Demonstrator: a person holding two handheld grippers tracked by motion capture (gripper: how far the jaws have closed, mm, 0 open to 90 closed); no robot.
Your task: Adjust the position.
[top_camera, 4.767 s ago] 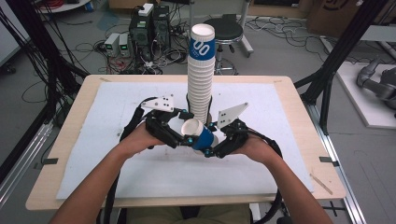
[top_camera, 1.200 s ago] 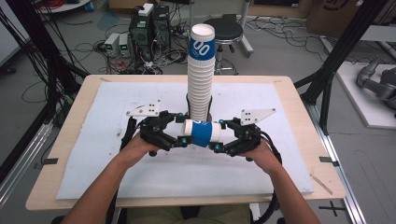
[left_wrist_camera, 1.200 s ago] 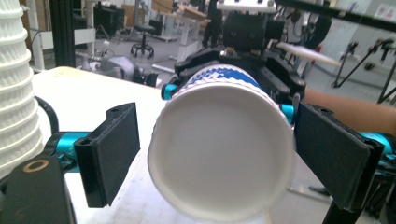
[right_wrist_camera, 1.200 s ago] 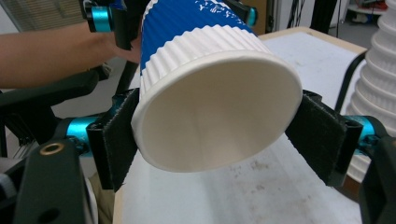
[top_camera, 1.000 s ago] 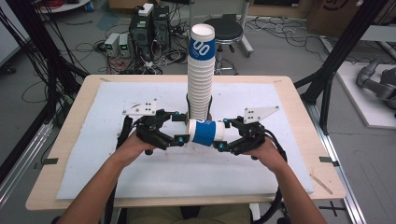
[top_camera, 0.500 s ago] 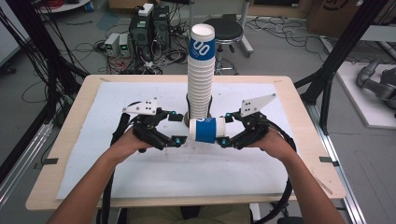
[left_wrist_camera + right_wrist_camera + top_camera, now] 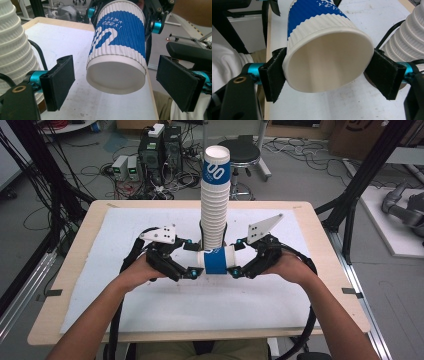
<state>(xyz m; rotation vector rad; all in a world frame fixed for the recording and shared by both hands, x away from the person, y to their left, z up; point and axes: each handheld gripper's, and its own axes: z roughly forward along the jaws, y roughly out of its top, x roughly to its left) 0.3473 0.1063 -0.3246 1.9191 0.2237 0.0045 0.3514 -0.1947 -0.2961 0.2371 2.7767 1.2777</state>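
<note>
White-and-blue ribbed paper cup (image 7: 216,260), lying sideways, rim clamped in right gripper (image 7: 239,263), left gripper (image 7: 196,262) wide around base, tall stack of ribbed paper cups (image 7: 215,205) marked "00", white-covered tabletop (image 7: 200,310).

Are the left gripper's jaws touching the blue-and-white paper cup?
Apart. The left gripper view shows the left gripper with a clear gap on both sides of the cup; its jaws stand open around the base.

We see the tall cup stack (image 7: 215,200) standing just behind the sideways cup (image 7: 216,259) and blocking passage there, while the white mat (image 7: 200,305) toward the near table edge lies open for our grippers.
</note>
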